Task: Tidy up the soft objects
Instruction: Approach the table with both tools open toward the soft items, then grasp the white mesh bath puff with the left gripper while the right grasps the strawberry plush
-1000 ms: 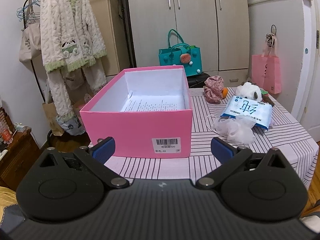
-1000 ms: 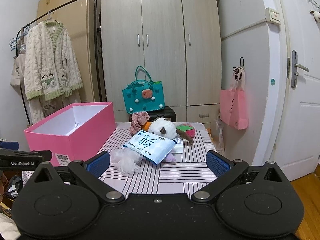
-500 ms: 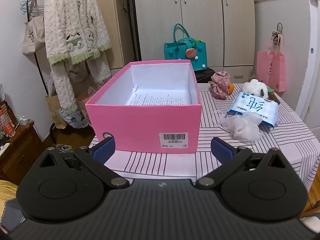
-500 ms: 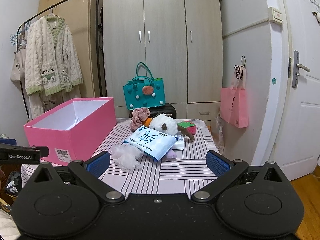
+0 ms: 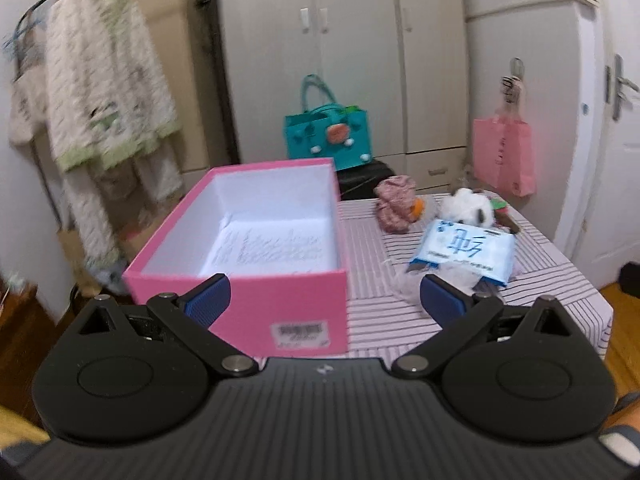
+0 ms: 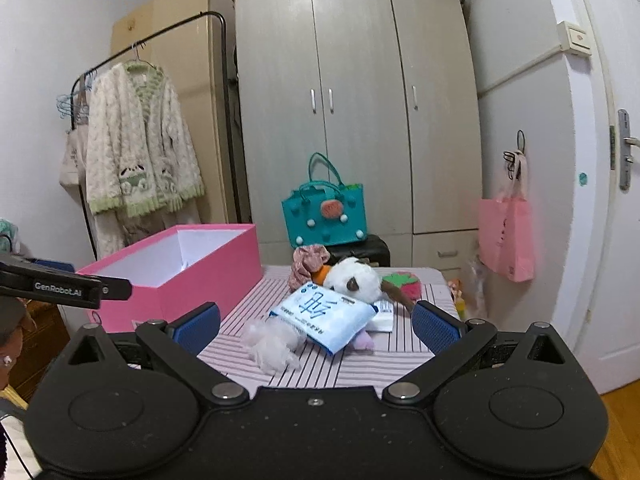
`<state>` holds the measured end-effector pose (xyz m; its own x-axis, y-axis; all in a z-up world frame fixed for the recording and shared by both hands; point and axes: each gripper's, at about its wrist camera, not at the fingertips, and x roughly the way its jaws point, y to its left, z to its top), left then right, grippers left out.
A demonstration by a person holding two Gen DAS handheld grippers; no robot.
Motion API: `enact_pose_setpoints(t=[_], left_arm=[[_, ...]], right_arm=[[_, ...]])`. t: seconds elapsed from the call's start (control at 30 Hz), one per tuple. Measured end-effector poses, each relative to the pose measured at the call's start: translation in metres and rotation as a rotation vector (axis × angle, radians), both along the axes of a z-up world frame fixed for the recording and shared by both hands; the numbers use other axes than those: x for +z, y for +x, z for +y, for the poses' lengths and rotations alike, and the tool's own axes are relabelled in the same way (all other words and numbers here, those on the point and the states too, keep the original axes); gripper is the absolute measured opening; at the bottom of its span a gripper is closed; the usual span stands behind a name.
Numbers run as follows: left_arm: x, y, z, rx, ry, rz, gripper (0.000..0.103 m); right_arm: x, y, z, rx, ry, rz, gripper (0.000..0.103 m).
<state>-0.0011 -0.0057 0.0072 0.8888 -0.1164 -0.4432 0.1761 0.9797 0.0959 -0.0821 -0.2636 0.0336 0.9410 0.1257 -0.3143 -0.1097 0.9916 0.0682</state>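
Observation:
A pink box (image 5: 248, 256) (image 6: 176, 268) stands on the left of the striped table (image 5: 540, 276) (image 6: 360, 364), with only a printed sheet inside. To its right lie a blue tissue pack (image 5: 464, 248) (image 6: 324, 316), a white mesh puff (image 6: 272, 344), a white plush animal (image 5: 468, 208) (image 6: 352, 280), a pink scrunchie (image 5: 394, 204) (image 6: 308, 260) and a strawberry plush (image 6: 402, 282). My left gripper (image 5: 324, 300) is open in front of the box's near wall. In front of the puff and the pack, my right gripper (image 6: 316, 326) is open with nothing in it.
A teal bag (image 5: 328, 136) (image 6: 324, 212) sits on a black case behind the table, before a grey wardrobe (image 6: 352, 112). A pink bag (image 5: 504, 152) (image 6: 506, 236) hangs on the right wall. A fleece robe (image 6: 140, 160) hangs on a rack at left.
Both grippers have risen and moved toward the table. The left wrist view has swung right and is blurred by motion. Nothing on the table has moved.

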Motion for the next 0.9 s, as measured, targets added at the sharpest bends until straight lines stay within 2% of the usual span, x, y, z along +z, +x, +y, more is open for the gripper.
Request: enact_pose_setpoints(t=[0.2,0.4,0.53,0.67,0.83,0.9], left_arm=[[-0.003,0.021,-0.028,-0.115,0.001,0.036,0.101],[-0.019,0.036,-0.053,-0.204,-0.013,0.055,0.100],[-0.031,0.047,-0.068,-0.260,-0.015,0.083,0.100],[-0.041,0.056,-0.086,-0.287,0.024,0.085,0.100],[-0.057,0.075,-0.102,-0.319,0.033,0.153,0.100],[-0.063,0.082,-0.107,-0.309,0.050,0.151,0.097]], right_arm=[[-0.014,0.020,-0.009,0.013,-0.019,0.006,0.103],[-0.029,0.038,-0.022,0.027,-0.012,0.033,0.103],[-0.037,0.047,-0.028,0.032,-0.054,0.033,0.103],[-0.045,0.061,-0.039,0.042,-0.053,0.051,0.103],[-0.055,0.077,-0.053,0.029,-0.027,0.081,0.103],[-0.060,0.084,-0.059,0.017,-0.019,0.100,0.103]])
